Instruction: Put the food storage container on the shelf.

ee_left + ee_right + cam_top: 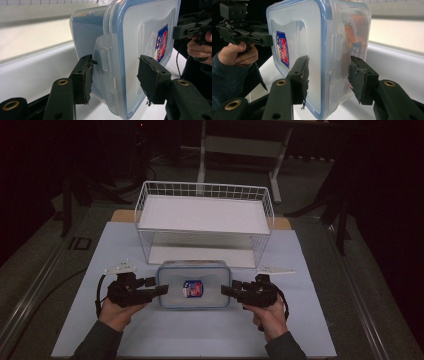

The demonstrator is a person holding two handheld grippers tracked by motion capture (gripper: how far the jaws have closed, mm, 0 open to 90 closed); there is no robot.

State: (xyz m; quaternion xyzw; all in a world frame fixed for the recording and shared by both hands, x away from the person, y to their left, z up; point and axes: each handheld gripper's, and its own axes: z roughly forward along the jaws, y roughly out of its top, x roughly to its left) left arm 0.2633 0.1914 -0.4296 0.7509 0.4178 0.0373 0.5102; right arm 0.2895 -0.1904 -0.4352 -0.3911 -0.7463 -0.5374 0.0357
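- The clear plastic box with a blue-rimmed lid sits just in front of the white wire rack, on the near side of its lower shelf, over the white bench.
- The left gripper holds the box's left end: in the left gripper view its jaws straddle the lid edge and side clip, one pad on the lid, the other on the base.
- The right gripper clamps the opposite end the same way, jaws closed on the lid edge and wall of the box.
- Done, I judge: both ends are gripped, and the box seems lifted clear of the bench, though contact underneath cannot be seen.
- Left, most likely: carrying the box forward onto one of the rack's shelves, both bare, then letting go.
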